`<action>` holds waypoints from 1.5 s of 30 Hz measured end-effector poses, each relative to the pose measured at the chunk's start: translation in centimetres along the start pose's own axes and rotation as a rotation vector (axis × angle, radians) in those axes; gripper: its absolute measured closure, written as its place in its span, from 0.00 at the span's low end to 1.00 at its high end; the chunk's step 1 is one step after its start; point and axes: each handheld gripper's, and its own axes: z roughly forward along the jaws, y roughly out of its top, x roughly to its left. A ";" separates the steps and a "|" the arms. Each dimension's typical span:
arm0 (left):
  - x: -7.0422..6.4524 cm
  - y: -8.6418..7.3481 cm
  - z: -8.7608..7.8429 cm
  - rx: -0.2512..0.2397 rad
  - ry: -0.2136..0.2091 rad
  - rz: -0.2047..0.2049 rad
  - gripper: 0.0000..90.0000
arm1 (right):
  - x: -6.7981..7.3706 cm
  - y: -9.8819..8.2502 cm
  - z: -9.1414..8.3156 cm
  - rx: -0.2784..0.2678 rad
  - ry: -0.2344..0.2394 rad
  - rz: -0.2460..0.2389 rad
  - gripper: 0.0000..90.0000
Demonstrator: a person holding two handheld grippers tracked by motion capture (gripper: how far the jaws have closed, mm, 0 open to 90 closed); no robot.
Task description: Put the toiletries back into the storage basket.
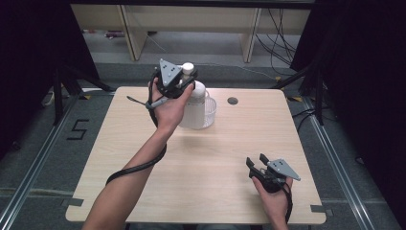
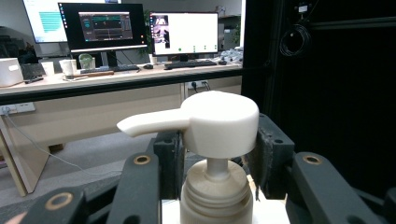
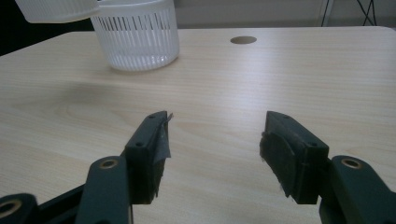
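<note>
Pump bottle [image 1: 194,103] clamped at its neck by left fingers [image 2: 170,156] (right fingers [image 3: 292,154] wide open, empty)

A white pump head [image 2: 219,123] is seen on the pump bottle [image 1: 194,103], whose collar is pale beige and whose body is milky white. The basket [image 3: 137,37] is white with fine vertical slits. The table [image 1: 215,163] is finished in light wood grain. Both the left gripper [image 1: 178,82] and the right gripper [image 3: 212,154] are black, each topped by a grey plate.
</note>
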 end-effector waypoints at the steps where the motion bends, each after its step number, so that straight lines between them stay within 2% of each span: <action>1: 0.0 0.1 0.1 -0.001 -0.010 0.000 0.66 | 0.0 0.0 0.0 0.000 -0.001 0.000 0.46; 3: -0.2 0.2 0.1 0.004 -0.007 -0.013 0.66 | 0.0 0.0 0.0 0.001 0.000 0.001 0.46; 5: 0.0 0.3 0.3 -0.010 -0.016 0.012 0.66 | 0.2 0.0 0.0 0.006 0.002 0.032 0.46; 6: -0.1 0.3 0.3 -0.002 -0.015 -0.001 0.66 | 0.3 0.0 -0.1 0.017 0.009 0.050 0.46; 8: -0.2 0.4 0.4 0.000 -0.017 -0.002 0.66 | 0.3 0.0 -0.1 0.012 0.011 0.047 0.46; 9: -0.2 0.5 0.4 0.000 -0.017 -0.001 0.66 | 0.0 0.0 -0.1 0.006 0.007 0.008 0.46; 13: -0.2 0.6 0.5 0.002 -0.019 0.002 0.66 | 0.0 0.1 -0.2 0.018 0.002 0.004 0.46; 16: -0.2 0.7 0.7 -0.001 -0.020 -0.004 0.66 | 0.4 0.0 -0.3 0.033 0.008 0.062 0.46; 18: -0.1 0.9 0.8 -0.008 -0.024 0.007 0.66 | 0.4 0.0 -0.3 0.032 0.008 0.063 0.46; 19: -0.2 0.9 0.7 0.000 -0.022 -0.006 0.66 | 0.4 0.0 -0.3 0.032 0.007 0.063 0.46; 21: -0.3 1.0 0.8 0.001 -0.015 -0.004 0.66 | 0.3 0.0 -0.2 0.026 0.004 0.048 0.46; 26: -0.4 1.3 0.9 -0.003 -0.027 -0.002 0.66 | 0.4 0.0 -0.3 0.032 0.008 0.062 0.46; 27: -0.4 1.3 0.9 -0.004 -0.027 -0.003 0.66 | 0.1 0.1 -0.2 0.029 0.006 0.030 0.46; 28: -0.4 1.4 1.0 -0.006 -0.028 -0.002 0.66 | 0.3 0.0 -0.2 0.031 0.010 0.056 0.46; 29: -0.4 1.4 1.0 -0.006 -0.028 0.001 0.66 | 0.4 0.1 -0.3 0.036 0.004 0.062 0.46; 30: -0.5 1.5 1.0 -0.007 -0.030 0.002 0.66 | 0.3 0.0 -0.2 0.026 0.004 0.054 0.46; 31: -0.5 1.6 1.0 -0.008 -0.029 0.001 0.66 | 0.0 0.0 -0.1 0.018 -0.003 0.001 0.46; 33: -0.5 1.7 1.1 -0.009 -0.032 -0.001 0.66 | 0.0 0.0 -0.1 0.015 -0.005 -0.004 0.46; 35: -0.5 1.8 1.2 -0.011 -0.033 -0.001 0.66 | 0.0 0.1 -0.2 0.026 0.003 0.011 0.46; 36: -0.5 1.9 1.2 -0.011 -0.033 -0.001 0.66 | 0.3 0.0 -0.2 0.025 0.004 0.050 0.46; 45: -0.5 2.3 1.6 -0.012 -0.033 0.005 0.66 | 0.3 0.0 -0.2 0.032 0.001 0.049 0.46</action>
